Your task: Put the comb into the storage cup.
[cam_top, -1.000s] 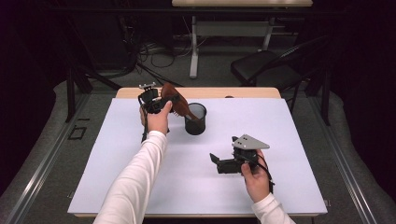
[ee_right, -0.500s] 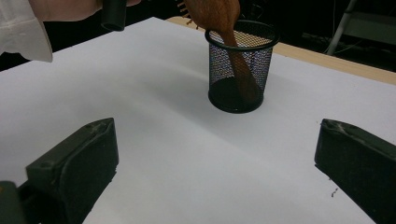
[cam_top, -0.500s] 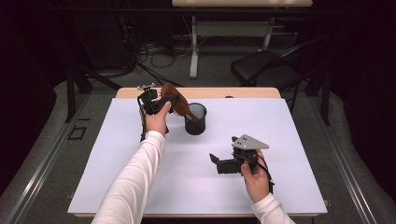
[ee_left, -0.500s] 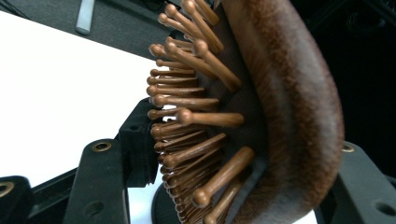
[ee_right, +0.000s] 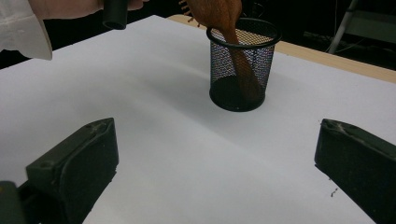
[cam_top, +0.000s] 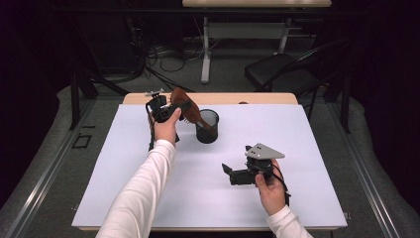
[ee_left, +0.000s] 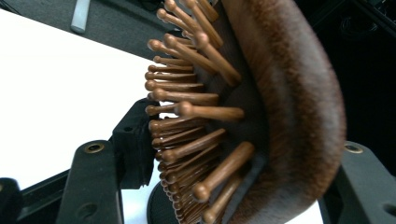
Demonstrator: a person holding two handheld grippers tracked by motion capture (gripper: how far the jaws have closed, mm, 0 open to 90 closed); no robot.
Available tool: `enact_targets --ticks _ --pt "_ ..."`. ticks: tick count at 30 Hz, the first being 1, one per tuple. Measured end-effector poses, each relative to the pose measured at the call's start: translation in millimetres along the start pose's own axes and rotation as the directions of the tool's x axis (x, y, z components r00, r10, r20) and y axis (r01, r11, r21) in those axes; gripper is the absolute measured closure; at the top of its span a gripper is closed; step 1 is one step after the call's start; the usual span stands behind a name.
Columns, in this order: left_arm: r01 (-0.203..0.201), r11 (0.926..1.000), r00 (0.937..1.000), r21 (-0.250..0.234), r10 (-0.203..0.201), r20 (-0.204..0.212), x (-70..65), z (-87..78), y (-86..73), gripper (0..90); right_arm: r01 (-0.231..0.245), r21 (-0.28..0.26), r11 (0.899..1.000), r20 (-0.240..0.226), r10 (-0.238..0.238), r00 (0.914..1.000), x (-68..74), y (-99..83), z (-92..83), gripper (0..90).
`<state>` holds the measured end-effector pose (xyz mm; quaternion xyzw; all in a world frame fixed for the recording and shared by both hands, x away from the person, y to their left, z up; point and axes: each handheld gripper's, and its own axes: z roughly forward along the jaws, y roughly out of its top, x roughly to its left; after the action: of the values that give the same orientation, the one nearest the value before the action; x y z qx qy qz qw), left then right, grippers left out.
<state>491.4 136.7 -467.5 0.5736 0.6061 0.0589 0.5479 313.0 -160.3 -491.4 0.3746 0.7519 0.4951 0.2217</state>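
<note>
A brown wooden hairbrush (cam_top: 189, 110) leans with its handle inside a black mesh cup (cam_top: 207, 130) at the back of the white table (cam_top: 124, 163). My left gripper (cam_top: 179, 106) is at the brush head. In the left gripper view the bristles (ee_left: 187, 112) reach one jaw and the brush's back lies against the other. The jaws have just been opening, with the head still between them. My right gripper (cam_top: 228, 173) rests open near the front right with nothing between its jaws (ee_right: 215, 163). It faces the cup (ee_right: 243, 65) and the brush handle (ee_right: 240, 60).
A wooden strip (cam_top: 257, 98) borders the table's far edge. Beyond it are a dark chair (cam_top: 282, 74), a desk leg and cables on the floor. White table surface lies between the cup and the right gripper.
</note>
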Motion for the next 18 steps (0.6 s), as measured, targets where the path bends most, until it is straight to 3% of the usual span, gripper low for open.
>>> enact_targets --ticks 7,12,18 --pt "-0.027 0.9996 0.9996 0.001 0.027 -0.013 -0.5 -1.0 1.3 37.3 -0.001 0.003 1.0 -0.001 0.001 1.0 -0.1 -0.3 0.1 0.0" --pt "-0.02 0.9998 0.9998 0.001 0.02 0.002 -0.1 -1.1 1.5 37.1 -0.001 0.004 1.0 -0.003 0.001 1.0 -0.3 -0.5 0.4 0.0" --pt "-0.03 0.9995 0.9995 -0.004 0.03 0.005 -1.0 0.2 0.8 31.5 0.0 0.005 1.0 -0.001 0.0 1.0 -0.3 -0.5 0.4 0.0"
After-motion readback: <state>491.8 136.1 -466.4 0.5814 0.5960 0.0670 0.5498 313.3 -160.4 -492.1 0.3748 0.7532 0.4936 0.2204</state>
